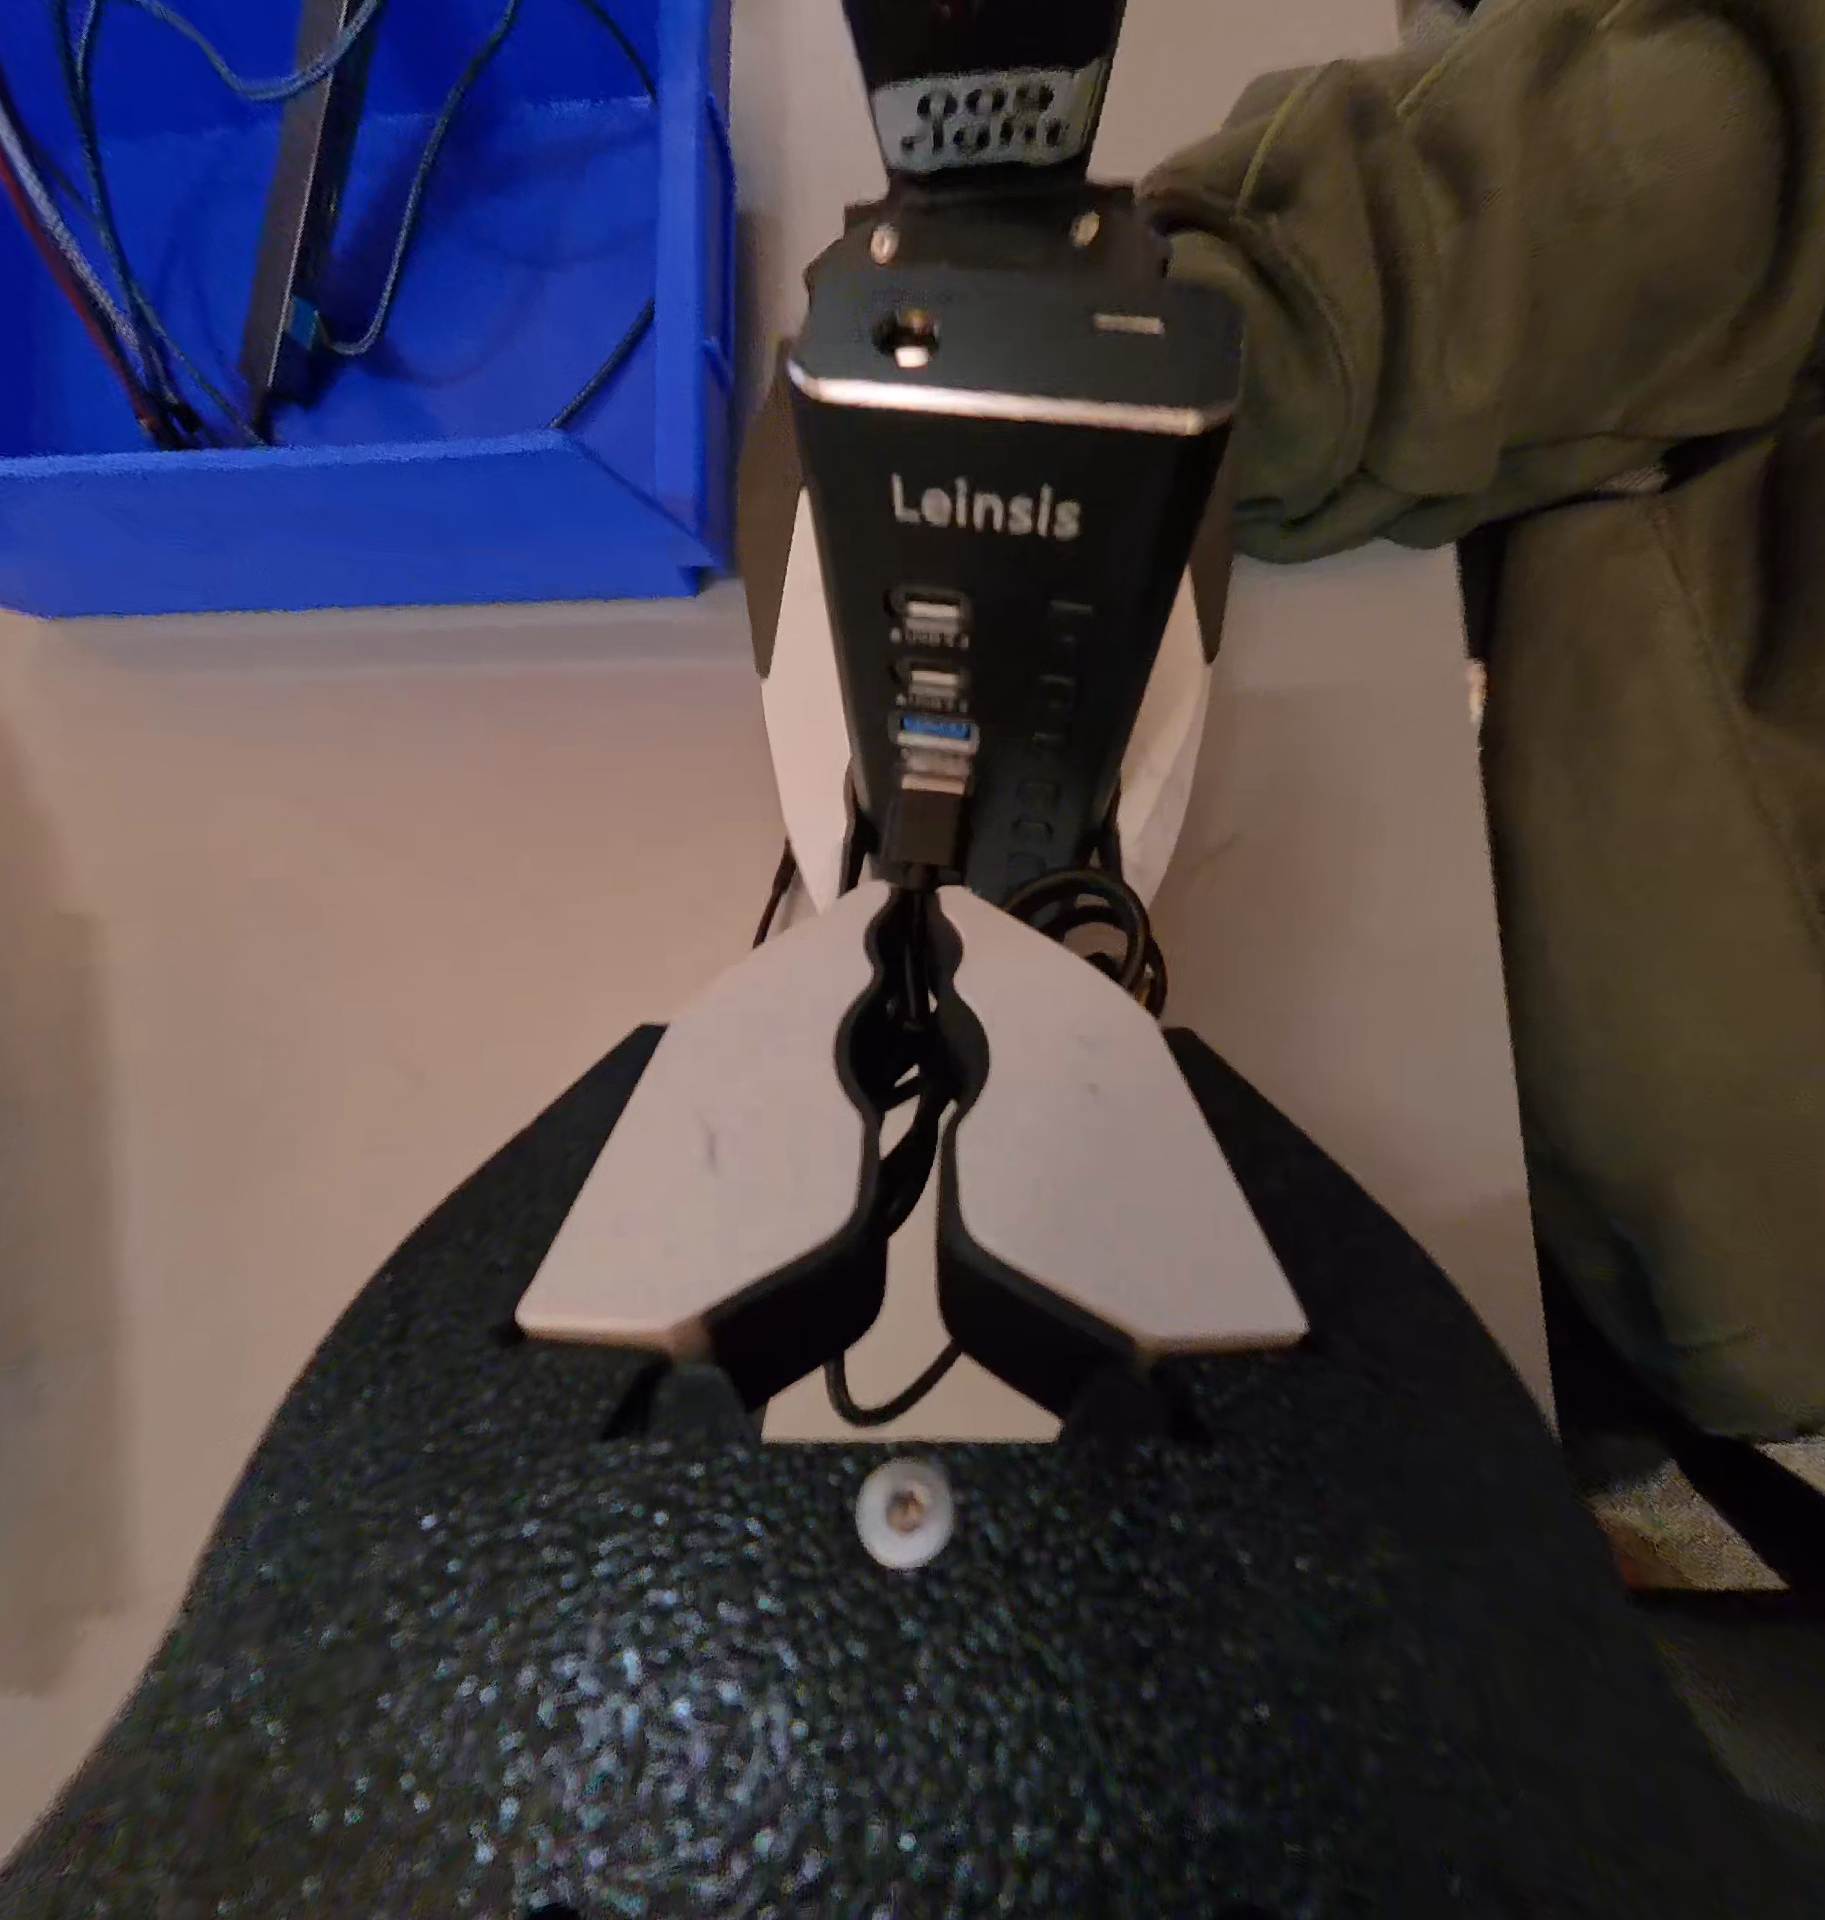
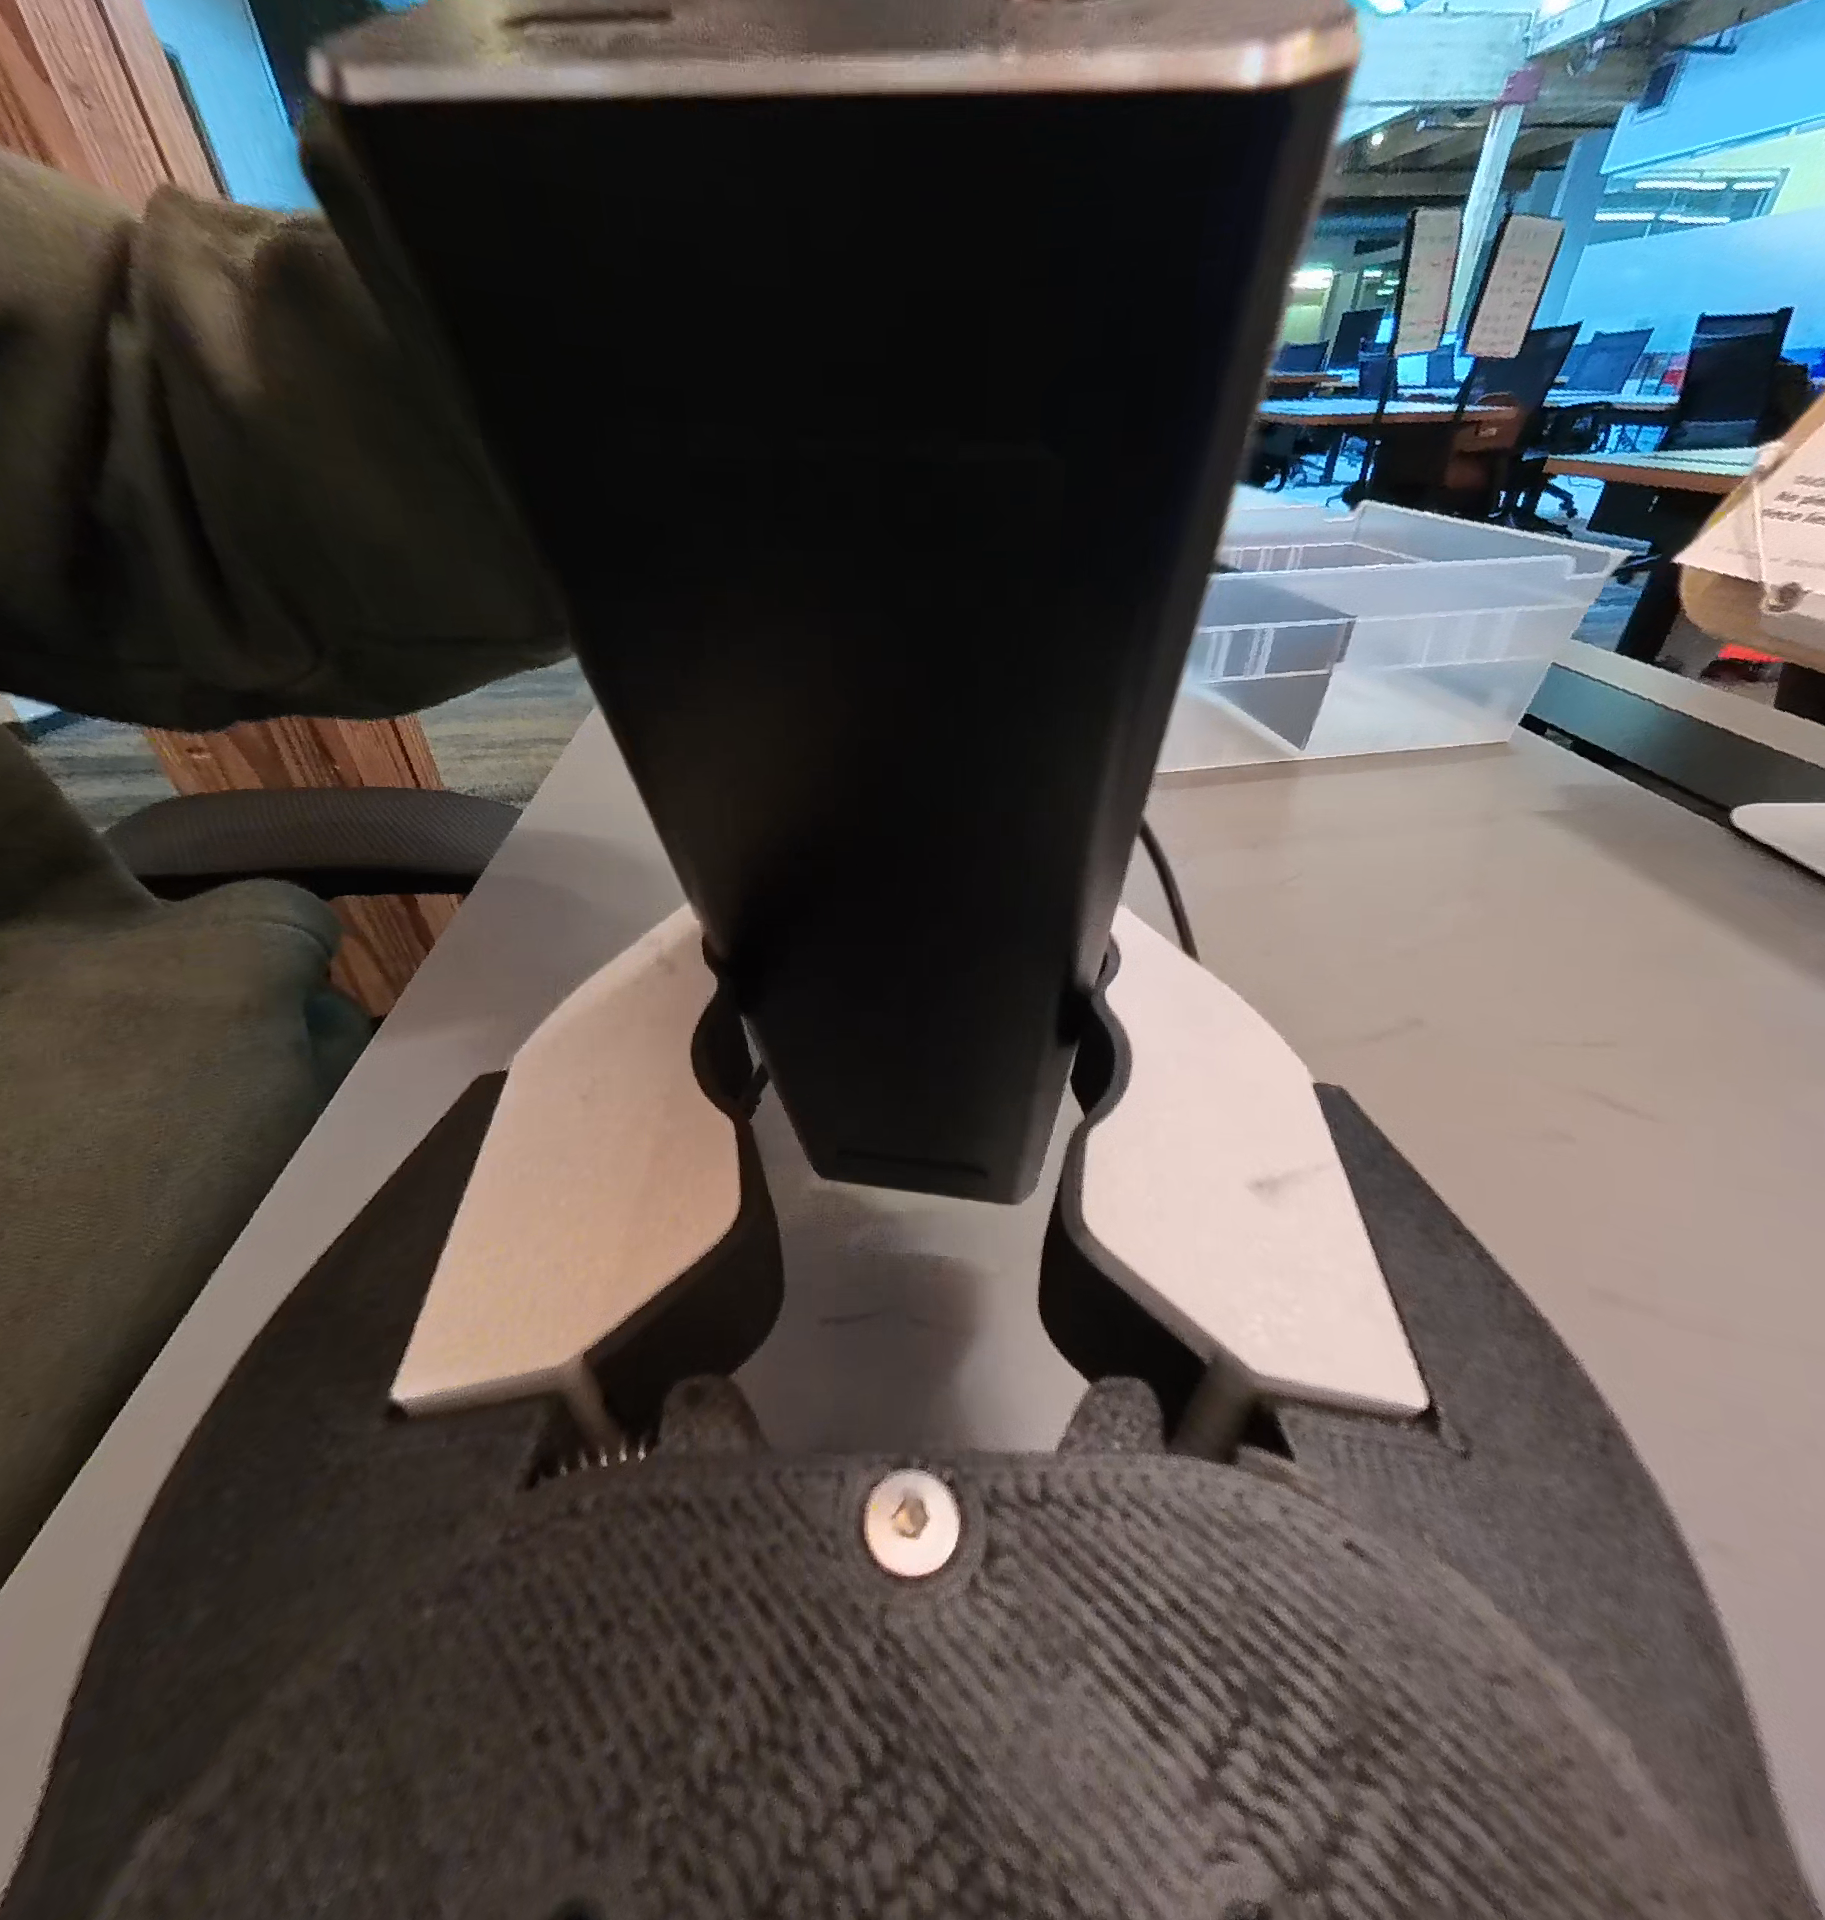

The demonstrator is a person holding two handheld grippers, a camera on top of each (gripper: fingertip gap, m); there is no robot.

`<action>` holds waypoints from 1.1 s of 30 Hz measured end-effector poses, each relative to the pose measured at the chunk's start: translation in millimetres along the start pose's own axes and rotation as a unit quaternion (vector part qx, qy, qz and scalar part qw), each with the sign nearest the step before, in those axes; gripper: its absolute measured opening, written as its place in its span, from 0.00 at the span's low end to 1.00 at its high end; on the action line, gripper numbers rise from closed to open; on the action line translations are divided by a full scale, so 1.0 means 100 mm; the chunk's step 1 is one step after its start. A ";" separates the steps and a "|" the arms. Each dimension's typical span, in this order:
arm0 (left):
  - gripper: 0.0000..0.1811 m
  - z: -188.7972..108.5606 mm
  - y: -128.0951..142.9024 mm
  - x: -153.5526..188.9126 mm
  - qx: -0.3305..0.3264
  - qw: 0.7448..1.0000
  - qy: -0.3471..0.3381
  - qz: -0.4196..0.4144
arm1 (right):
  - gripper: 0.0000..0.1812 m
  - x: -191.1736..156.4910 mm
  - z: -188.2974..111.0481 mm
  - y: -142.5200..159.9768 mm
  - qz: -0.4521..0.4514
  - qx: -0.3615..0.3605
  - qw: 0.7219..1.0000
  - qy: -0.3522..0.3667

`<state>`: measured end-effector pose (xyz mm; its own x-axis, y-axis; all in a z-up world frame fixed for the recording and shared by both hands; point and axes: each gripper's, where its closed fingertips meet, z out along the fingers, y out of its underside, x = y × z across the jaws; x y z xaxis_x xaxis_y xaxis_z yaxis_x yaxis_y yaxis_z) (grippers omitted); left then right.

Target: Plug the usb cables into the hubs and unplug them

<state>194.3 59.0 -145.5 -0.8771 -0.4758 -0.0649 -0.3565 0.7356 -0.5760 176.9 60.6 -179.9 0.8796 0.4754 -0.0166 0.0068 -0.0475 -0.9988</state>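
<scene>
A black USB hub (image 1: pixel 1001 520) with a row of ports is held up above the white table (image 1: pixel 368 935). My left gripper (image 1: pixel 913 899) is shut on a black USB cable (image 1: pixel 903 1039) just behind its plug (image 1: pixel 923 821). The plug's metal tip sits at a port just below the blue port (image 1: pixel 934 730); I cannot tell how deep it is. The right gripper's fingers (image 1: pixel 773 540) clamp the hub's sides from the far end. In the right wrist view the right gripper (image 2: pixel 913 966) is shut on the hub (image 2: pixel 866 520), which fills the middle of the view.
A blue bin (image 1: pixel 368 520) with loose cables stands at the back left. A green sleeve (image 1: pixel 1510 312) is beside the hub. A clear plastic tray (image 2: pixel 1407 644) sits farther along the table. A chair arm (image 2: pixel 305 831) lies past the table's left edge. The gap from one gripper's tips to the other's is roughly 4 cm.
</scene>
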 end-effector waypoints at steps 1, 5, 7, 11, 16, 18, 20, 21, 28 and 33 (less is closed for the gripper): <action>0.01 0.01 0.00 0.01 0.011 1.000 0.010 -0.001 | 0.34 -0.01 0.01 0.01 -0.003 -0.004 1.000 0.000; 0.01 0.03 -0.02 -0.01 0.062 0.998 0.016 -0.011 | 0.34 0.01 -0.01 0.00 0.005 0.001 1.000 0.001; 0.01 0.03 0.00 -0.01 0.071 0.997 0.017 -0.013 | 0.34 0.02 0.00 0.01 0.007 -0.003 1.000 0.002; 0.04 0.00 0.02 0.00 0.084 0.996 0.014 -0.023 | 0.34 0.00 -0.01 0.00 0.004 0.001 1.000 -0.002; 0.10 -0.03 -0.01 0.02 0.088 0.996 0.012 -0.022 | 0.34 0.00 -0.02 -0.02 0.008 0.010 1.000 -0.008; 0.09 0.01 -0.01 0.02 0.076 0.997 0.013 -0.017 | 0.34 0.00 -0.02 -0.02 0.010 0.008 1.000 -0.011; 0.08 0.07 -0.02 0.06 0.066 0.997 0.022 -0.012 | 0.34 -0.02 0.01 0.01 0.004 -0.005 1.000 -0.012; 0.08 0.10 -0.02 0.06 0.060 0.998 0.018 -0.005 | 0.34 -0.02 0.01 0.03 0.002 -0.011 1.000 -0.012; 0.07 0.12 -0.04 0.03 0.040 0.999 -0.027 0.006 | 0.34 -0.01 0.02 0.04 0.001 -0.017 1.000 -0.006; 0.07 0.14 -0.01 0.03 0.013 0.999 -0.046 0.003 | 0.34 0.00 0.04 0.06 -0.001 -0.028 1.000 0.000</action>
<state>196.6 50.4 -156.5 -0.8457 -0.5145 -0.1414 -0.3420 0.7262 -0.5964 175.0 63.8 -186.5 0.8793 0.4760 -0.0150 0.0347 -0.0955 -0.9948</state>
